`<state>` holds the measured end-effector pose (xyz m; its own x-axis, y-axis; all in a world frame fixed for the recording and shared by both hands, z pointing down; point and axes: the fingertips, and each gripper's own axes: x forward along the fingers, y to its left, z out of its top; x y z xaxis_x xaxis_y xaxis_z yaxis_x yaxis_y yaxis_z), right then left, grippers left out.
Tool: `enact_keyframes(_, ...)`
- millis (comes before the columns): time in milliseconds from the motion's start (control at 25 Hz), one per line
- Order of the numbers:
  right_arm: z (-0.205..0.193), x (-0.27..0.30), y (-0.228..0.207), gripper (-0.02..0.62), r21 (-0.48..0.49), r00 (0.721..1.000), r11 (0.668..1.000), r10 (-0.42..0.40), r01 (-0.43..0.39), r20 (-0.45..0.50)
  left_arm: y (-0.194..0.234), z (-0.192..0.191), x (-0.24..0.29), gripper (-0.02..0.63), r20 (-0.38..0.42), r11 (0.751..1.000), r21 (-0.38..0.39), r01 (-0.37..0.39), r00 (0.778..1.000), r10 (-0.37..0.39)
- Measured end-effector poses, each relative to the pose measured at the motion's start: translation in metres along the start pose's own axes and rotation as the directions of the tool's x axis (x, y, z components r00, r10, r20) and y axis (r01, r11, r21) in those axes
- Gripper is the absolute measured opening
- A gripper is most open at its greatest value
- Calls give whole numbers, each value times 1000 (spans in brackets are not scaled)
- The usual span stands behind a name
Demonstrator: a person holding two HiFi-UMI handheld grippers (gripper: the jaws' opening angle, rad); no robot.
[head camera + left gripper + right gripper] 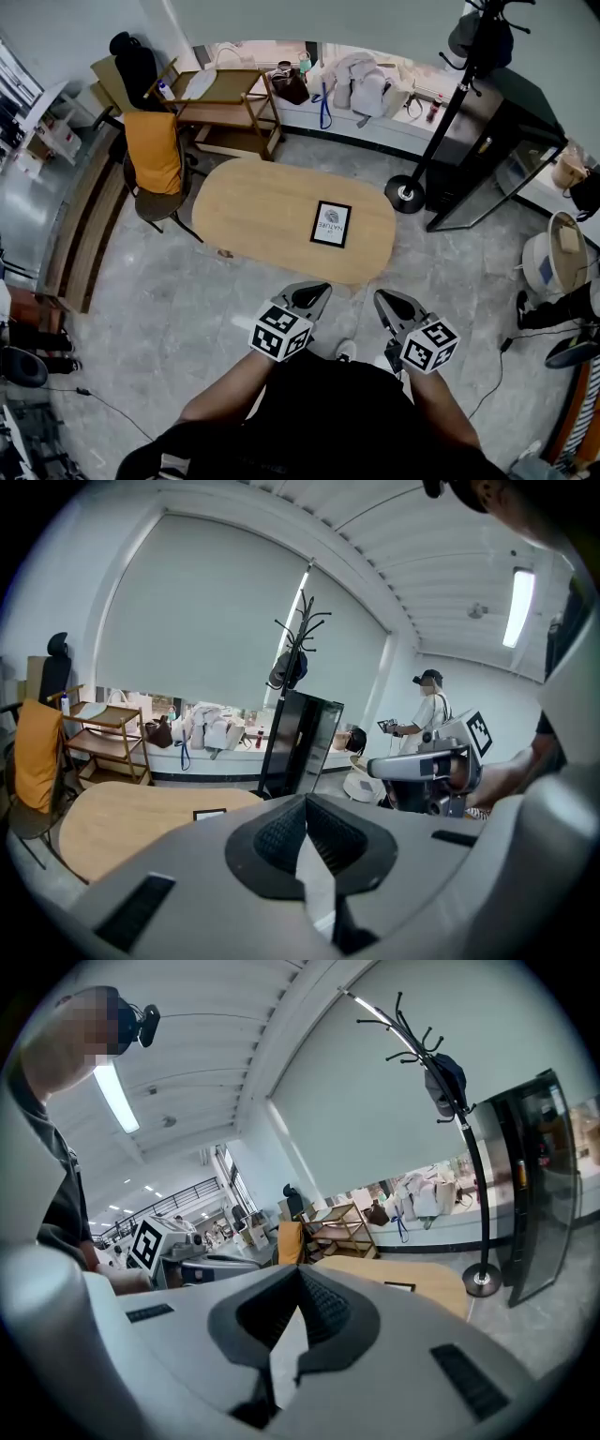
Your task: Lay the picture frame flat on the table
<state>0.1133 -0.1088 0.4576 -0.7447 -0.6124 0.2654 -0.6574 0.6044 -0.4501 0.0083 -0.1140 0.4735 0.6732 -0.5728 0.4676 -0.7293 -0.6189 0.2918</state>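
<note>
A black picture frame (330,224) with a white mat lies flat on the oval wooden table (253,211), right of its middle. It shows as a thin dark strip on the tabletop in the left gripper view (209,813) and the right gripper view (399,1285). My left gripper (317,292) and right gripper (383,300) hang side by side in front of my body, short of the table's near edge and well away from the frame. Both have their jaws pressed together with nothing between them (305,803) (298,1274).
A chair draped with an orange cloth (155,150) stands at the table's left end, a wooden shelf cart (230,103) behind it. A coat stand (405,192) and a black cabinet (487,159) stand to the right. A person (429,705) stands further off.
</note>
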Motion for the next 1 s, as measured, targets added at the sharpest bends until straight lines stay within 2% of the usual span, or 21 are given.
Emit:
enact_keyframes(280,-4,-12,-4,0,-19,1000,1000,18,-18,6,-15,-8,-3,5,-21,999,27,-20,1000,21)
enact_keyframes(520,-6,-15,-5,0,-17,1000,1000,24,-24,4,-15,-1,-4,5,-7,999,33,-38,999,38)
enact_keyframes(1000,-4,-17,-5,0,0,1000,1000,9,-9,29,-16,5,-2,5,0,999,43,-28,1000,28)
